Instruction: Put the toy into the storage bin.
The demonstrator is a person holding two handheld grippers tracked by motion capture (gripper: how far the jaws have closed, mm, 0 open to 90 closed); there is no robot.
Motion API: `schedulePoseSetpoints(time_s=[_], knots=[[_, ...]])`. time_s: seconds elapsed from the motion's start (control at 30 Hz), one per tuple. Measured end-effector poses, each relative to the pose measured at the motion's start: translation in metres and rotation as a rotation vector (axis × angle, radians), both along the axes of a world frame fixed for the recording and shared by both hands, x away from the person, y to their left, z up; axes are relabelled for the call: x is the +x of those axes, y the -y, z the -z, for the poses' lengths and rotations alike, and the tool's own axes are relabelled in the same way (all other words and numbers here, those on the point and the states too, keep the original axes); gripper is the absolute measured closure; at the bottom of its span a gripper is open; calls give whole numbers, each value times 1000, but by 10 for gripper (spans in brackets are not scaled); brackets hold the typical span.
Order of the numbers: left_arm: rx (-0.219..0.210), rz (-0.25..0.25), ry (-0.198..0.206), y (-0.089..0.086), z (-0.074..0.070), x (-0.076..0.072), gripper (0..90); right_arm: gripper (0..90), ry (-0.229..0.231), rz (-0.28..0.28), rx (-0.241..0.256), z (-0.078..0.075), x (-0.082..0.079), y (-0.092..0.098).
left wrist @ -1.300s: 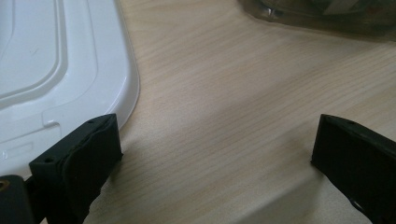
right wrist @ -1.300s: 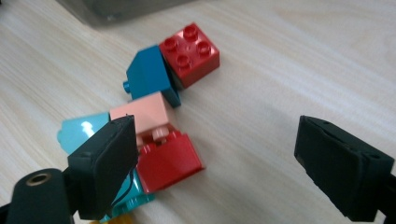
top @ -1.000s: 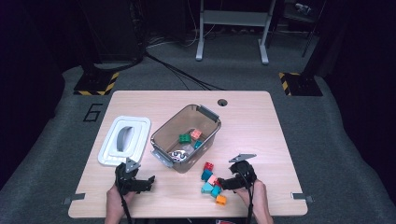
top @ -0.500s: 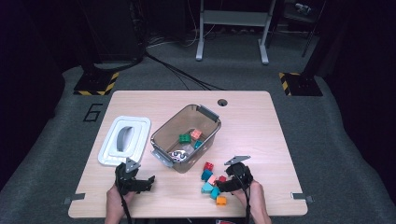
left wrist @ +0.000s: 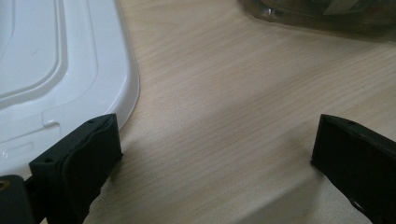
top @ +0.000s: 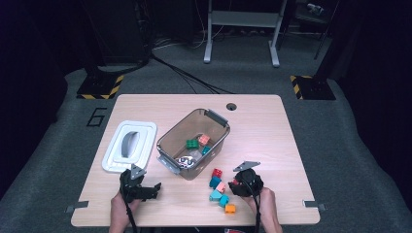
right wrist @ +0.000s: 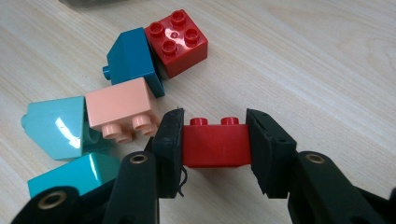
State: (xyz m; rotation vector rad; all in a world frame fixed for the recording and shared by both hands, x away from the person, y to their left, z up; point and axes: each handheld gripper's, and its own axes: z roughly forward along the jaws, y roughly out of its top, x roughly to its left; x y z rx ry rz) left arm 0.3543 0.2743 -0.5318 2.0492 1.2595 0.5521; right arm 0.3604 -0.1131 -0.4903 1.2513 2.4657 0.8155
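My right gripper point(right wrist: 214, 135) point(top: 235, 184) is shut on a small red brick point(right wrist: 215, 142), its jaws pressing both sides just above the table. Loose bricks lie beside it: a red square one point(right wrist: 177, 39) point(top: 217, 173), a dark teal one point(right wrist: 133, 60), a pink one point(right wrist: 122, 109) point(top: 221, 187), light teal ones point(right wrist: 58, 128) and an orange one point(top: 230, 208). A clear brown bin point(top: 172, 136) in mid-table holds a green brick point(top: 192, 143), a pink one point(top: 204, 140) and a few more. My left gripper point(left wrist: 215, 149) point(top: 154, 188) rests open over bare wood next to the white lid point(left wrist: 51, 70) point(top: 130, 145).
The wooden table point(top: 272, 136) has a cable hole point(top: 231, 106) at its far edge. The bin's corner point(left wrist: 322, 14) lies ahead of the left gripper. Dark floor, a metal stand point(top: 240, 29) and striped floor markers point(top: 99, 90) surround the table.
The right gripper has edged slightly left toward the brick pile. The left gripper has stayed still.
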Motion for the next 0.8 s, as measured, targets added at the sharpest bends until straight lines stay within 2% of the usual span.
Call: schedulePoseSetpoints(time_s=[0.07,0.17,0.23,0.27,0.4,0.6,0.8], knots=[[0,0,0,0,0,0,13,581,7,3,0,1,1,1],[0,0,0,0,0,0,13,539,-10,26,1,2,2,2],[1,0,0,0,0,0,13,583,-14,32,7,4,3,4],[0,0,0,0,0,0,13,586,-6,47,9,4,2,3],[1,0,0,0,0,0,13,588,2,50,16,2,3,6],[0,0,0,0,0,0,13,588,21,78,67,-12,6,14],[1,0,0,0,0,0,13,588,53,76,85,-26,12,15]])
